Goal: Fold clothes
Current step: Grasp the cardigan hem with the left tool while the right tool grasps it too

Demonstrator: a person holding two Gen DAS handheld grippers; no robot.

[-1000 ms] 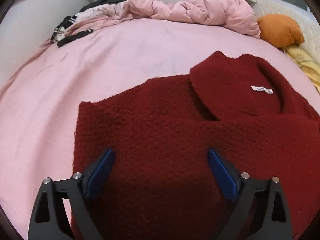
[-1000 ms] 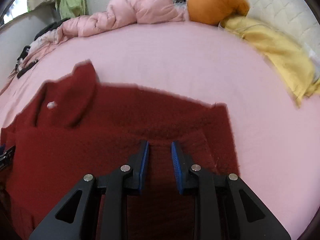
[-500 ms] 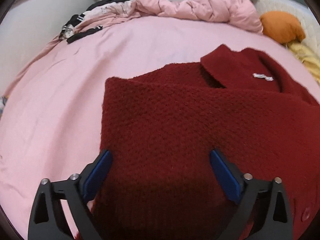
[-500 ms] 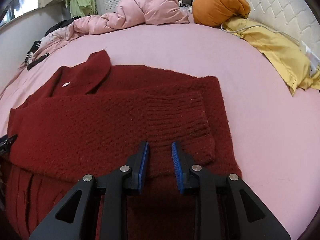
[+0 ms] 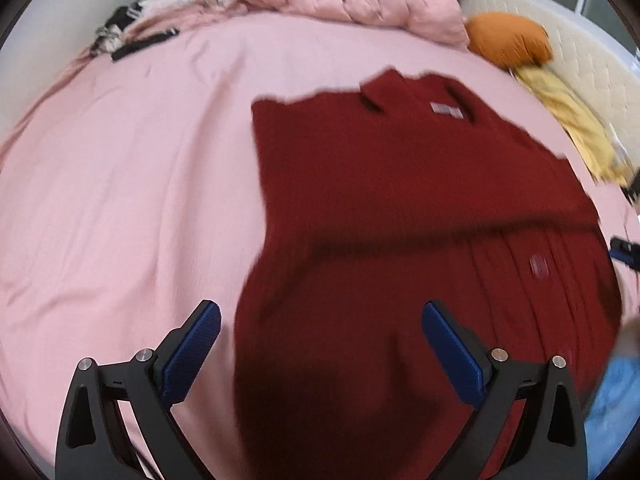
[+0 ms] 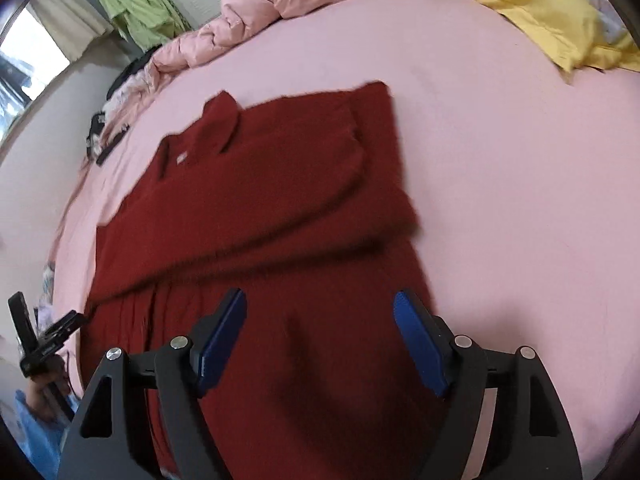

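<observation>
A dark red knitted sweater [image 5: 400, 208] lies flat on the pink bed sheet [image 5: 140, 184], collar and white label at the far end, both sleeves folded across the body. It also shows in the right wrist view [image 6: 260, 216]. My left gripper [image 5: 320, 352] is open and empty, raised over the sweater's near left edge. My right gripper [image 6: 320, 340] is open and empty, raised over the sweater's near right part. The left gripper also shows at the left edge of the right wrist view [image 6: 44, 344].
A pink duvet [image 5: 352, 0] is bunched at the far end of the bed. An orange cushion [image 5: 508, 38] and a yellow cloth [image 6: 552, 12] lie at the right by the quilted headboard. Dark clothes [image 5: 132, 40] lie at the far left. A green garment [image 6: 136, 8] hangs behind.
My right gripper has opened and let go of the sleeve. Both grippers have pulled back and up from the sweater. The left gripper stays open.
</observation>
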